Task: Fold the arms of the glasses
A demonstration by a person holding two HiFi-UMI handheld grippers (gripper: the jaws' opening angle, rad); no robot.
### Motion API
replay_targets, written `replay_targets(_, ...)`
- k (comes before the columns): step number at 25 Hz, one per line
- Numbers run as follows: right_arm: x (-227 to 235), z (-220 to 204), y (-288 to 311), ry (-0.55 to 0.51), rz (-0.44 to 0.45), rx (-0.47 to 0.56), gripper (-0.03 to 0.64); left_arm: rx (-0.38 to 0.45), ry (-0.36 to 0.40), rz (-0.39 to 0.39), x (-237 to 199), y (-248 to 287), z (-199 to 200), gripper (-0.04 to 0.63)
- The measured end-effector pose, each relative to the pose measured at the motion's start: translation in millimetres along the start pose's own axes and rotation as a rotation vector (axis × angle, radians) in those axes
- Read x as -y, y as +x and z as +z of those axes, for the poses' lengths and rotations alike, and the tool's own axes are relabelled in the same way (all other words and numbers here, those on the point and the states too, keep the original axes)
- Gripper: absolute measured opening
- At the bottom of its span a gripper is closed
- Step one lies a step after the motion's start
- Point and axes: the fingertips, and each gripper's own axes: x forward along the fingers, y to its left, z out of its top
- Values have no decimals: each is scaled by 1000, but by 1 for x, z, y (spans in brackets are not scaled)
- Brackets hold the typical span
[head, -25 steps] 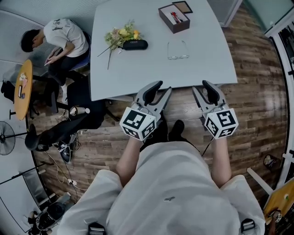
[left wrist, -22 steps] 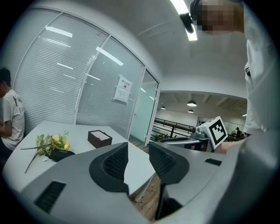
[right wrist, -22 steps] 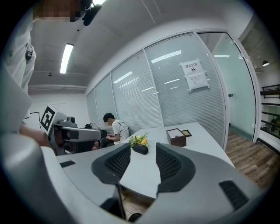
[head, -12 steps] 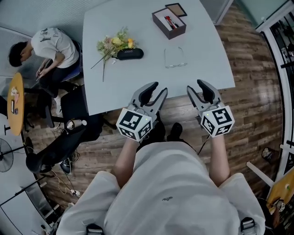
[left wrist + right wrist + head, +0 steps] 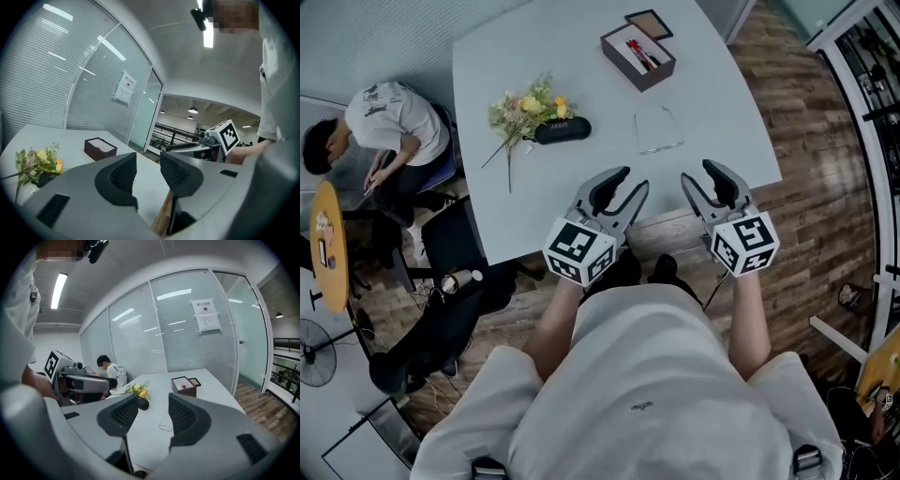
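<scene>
Two grippers hover at the near edge of the table [image 5: 581,56], and neither holds or touches anything. The left gripper [image 5: 630,183] has its jaws partly apart with a modest gap. Its own view [image 5: 147,161] shows only bare tabletop and the table's edge through that gap, with the wood floor [image 5: 825,206] below. The right gripper [image 5: 698,175] stands somewhat wider, and its jaws have just been opening. Nothing is between them [image 5: 153,406], though the glasses [image 5: 164,424] show through the gap, far ahead on the table. In the head view the glasses [image 5: 659,131] lie flat on the tabletop beyond both sets of tips, apart from each, roughly in line with the space between the two grippers. Bare tabletop lies between the tips and the glasses. Left of the glasses sits a black case [image 5: 562,129], touching a bunch of flowers [image 5: 520,108], and both are well clear of the glasses. A dark box [image 5: 637,56] stands near the far edge. The table's right edge runs close beside the glasses, and past it is open floor. At the left side of the table a seated person [image 5: 384,122] and a black chair [image 5: 455,234] stand off from the grippers.
</scene>
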Motion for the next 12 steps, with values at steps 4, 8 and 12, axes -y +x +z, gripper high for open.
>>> replay_targets(4,3,-2,9,20,-47,-3,190,-29,10,-55,-8,3,-2,147)
replay_targets(8,8,-9,13,31,-86,-17,190,-51,10,-87,-16,7,-7,147)
replay_targets(12,7,-19,12,59,-105,-41,190,-80,-12,-107,-23,11,-17,147)
